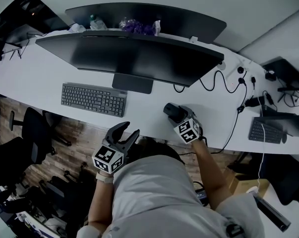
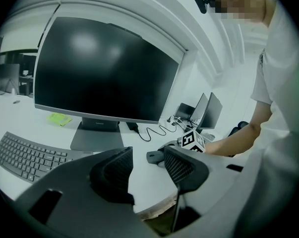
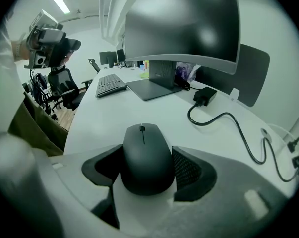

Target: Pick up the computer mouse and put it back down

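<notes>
Clamps the computer mouse (image 3: 143, 138) between the right gripper (image 3: 148, 153) jaws, on the desk (image 1: 149, 108) right of the monitor (image 1: 134, 53) stand. Holds the left gripper (image 2: 147, 158) open and empty, below the monitor, off the desk edge. May lose the smooth, rounded shell on lifting if squeezed too lightly.

Office, open-plan w/ several workstations. Long white desk (image 1: 154, 120) carries wide curved monitor (image 1: 134, 53), keyboard (image 1: 93, 99), computer mouse (image 3: 145, 157), power cables (image 1: 223, 81). 2nd keyboard (image 1: 267, 131) on neighbouring desk at right. Black swivel chairs (image 1: 32, 128) on wood-look floor (image 1: 77, 143). More monitors (image 3: 109, 58) further back, ceiling strip light (image 3: 58, 0).
</notes>
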Demonstrator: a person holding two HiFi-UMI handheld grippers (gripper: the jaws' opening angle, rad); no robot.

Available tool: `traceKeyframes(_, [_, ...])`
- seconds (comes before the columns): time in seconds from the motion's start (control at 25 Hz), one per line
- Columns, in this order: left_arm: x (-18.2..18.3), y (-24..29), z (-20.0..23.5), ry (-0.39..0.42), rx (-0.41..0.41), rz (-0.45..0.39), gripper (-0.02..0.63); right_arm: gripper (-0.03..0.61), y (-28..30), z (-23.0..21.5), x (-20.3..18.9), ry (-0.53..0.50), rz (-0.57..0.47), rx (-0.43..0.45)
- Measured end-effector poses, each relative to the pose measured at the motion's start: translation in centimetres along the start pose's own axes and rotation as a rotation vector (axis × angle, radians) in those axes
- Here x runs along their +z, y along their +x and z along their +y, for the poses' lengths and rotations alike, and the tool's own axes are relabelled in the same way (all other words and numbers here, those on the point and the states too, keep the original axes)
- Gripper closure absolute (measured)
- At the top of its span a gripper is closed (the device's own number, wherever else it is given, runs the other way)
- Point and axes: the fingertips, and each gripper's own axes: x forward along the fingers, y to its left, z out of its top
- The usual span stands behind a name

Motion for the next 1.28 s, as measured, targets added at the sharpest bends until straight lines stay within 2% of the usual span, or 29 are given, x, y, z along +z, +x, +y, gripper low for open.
traceKeyframes(0.24, [0.6,0.2,0.1,0.003,-0.016,-0.010,0.436,0.279,-0.3,0.3,-0.1,0.028,0.025,-0.001])
traceKeyframes(0.52, [1.2,0.5,0.8,0.010,-0.052,-0.014,0.436,0.281,-1.8,0.1,1.6,0.082,-0.026,-0.047])
traceKeyframes(0.88, [2.8,1.8,0.8,0.039,-0.157,-0.028,0.436,0.281,-5.8,-0.4,4.3,0.192,-0.090,-0.126])
traceKeyframes(1.28, [5.8,3.9,0.1,0.110,-0.288,-0.045,0.436,0.281,-11.3,-0.6,8.8,0.225,-0.215,-0.230])
